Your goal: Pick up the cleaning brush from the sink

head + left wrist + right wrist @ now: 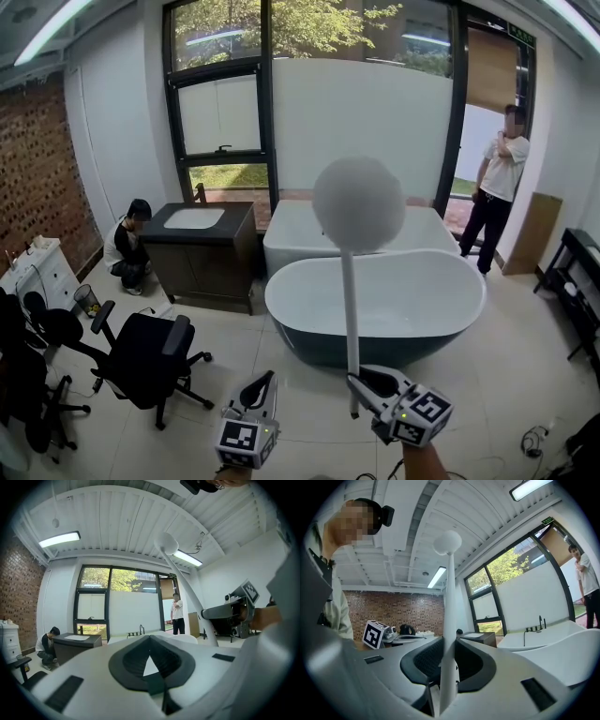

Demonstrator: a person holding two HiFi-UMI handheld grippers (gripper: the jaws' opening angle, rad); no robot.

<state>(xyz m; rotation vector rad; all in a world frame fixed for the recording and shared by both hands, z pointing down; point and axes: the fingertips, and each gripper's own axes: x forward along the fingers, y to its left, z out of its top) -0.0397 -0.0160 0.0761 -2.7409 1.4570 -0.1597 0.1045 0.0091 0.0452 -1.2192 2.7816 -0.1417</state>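
Observation:
The cleaning brush [359,203] is a long white stick with a round white head, held upright in front of the bathtub. My right gripper [361,382] is shut on the lower end of its handle. In the right gripper view the handle [449,620] rises straight up between the black pads of the right gripper [449,641] to the round head [447,542]. My left gripper [267,380] hovers just left of it, shut with nothing in it. In the left gripper view the tips of the left gripper [150,638] meet, and the brush [165,542] and right gripper [211,613] show at the right.
A dark oval bathtub [309,342] stands ahead, with a white tub [286,239] behind it. A dark vanity with a white sink [197,246] is at the left, and a person [127,248] crouches beside it. A black office chair [141,356] is near left. Another person [497,187] stands by the doorway.

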